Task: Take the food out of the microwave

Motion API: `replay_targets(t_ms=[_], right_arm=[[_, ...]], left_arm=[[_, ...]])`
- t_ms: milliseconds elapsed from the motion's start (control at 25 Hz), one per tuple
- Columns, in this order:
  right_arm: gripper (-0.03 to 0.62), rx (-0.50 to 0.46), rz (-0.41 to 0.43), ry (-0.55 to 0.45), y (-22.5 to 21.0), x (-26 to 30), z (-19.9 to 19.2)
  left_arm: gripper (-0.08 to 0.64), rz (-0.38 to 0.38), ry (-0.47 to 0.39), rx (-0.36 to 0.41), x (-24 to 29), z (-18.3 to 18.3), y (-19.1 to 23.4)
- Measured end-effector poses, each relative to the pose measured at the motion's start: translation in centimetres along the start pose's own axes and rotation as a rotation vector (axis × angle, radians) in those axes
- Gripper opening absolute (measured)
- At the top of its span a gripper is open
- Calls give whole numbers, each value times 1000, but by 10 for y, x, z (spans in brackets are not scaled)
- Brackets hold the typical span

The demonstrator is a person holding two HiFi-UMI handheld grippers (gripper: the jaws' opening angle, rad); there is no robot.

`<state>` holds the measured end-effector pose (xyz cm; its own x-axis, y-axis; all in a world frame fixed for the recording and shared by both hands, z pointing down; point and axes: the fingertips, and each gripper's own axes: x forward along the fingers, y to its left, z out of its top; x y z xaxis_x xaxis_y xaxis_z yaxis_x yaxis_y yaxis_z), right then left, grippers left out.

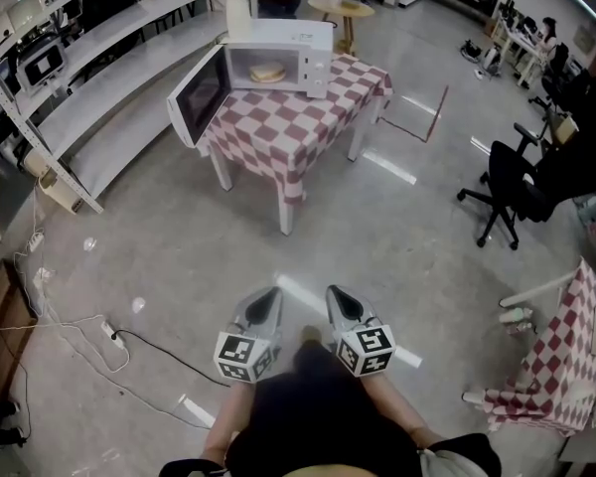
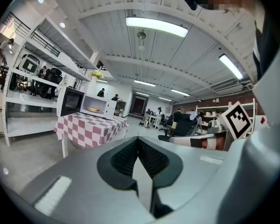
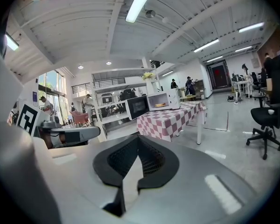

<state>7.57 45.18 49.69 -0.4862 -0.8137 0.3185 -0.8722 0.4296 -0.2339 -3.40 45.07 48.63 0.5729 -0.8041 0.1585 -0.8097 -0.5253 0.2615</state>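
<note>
A white microwave (image 1: 278, 56) stands on a table with a red-and-white checked cloth (image 1: 288, 127), far ahead of me across the floor. Its door (image 1: 199, 95) hangs open to the left. Inside lies a flat round yellowish food item (image 1: 268, 72), also visible as the food (image 2: 94, 109) and the food (image 3: 160, 105). My left gripper (image 1: 266, 302) and right gripper (image 1: 338, 300) are held close to my body, side by side, both shut with nothing between the jaws. The jaws of each meet at the tips in the left gripper (image 2: 138, 140) and right gripper (image 3: 138, 139) views.
White shelving (image 1: 99, 58) runs along the left wall. Cables and a power strip (image 1: 111, 332) lie on the floor at left. A black office chair (image 1: 507, 192) stands at right, and a second checked table (image 1: 566, 356) at far right. People stand in the background.
</note>
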Motion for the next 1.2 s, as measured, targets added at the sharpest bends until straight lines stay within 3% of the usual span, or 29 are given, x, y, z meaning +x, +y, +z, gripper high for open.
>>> replay_targets(t_ms=[600, 1200], right_arm=[[0, 21, 20, 29, -49, 59, 19], [0, -9, 93, 54, -82, 110, 31]], left_arm=[[11, 40, 1, -5, 63, 15, 31], [11, 132, -15, -9, 102, 18, 56]])
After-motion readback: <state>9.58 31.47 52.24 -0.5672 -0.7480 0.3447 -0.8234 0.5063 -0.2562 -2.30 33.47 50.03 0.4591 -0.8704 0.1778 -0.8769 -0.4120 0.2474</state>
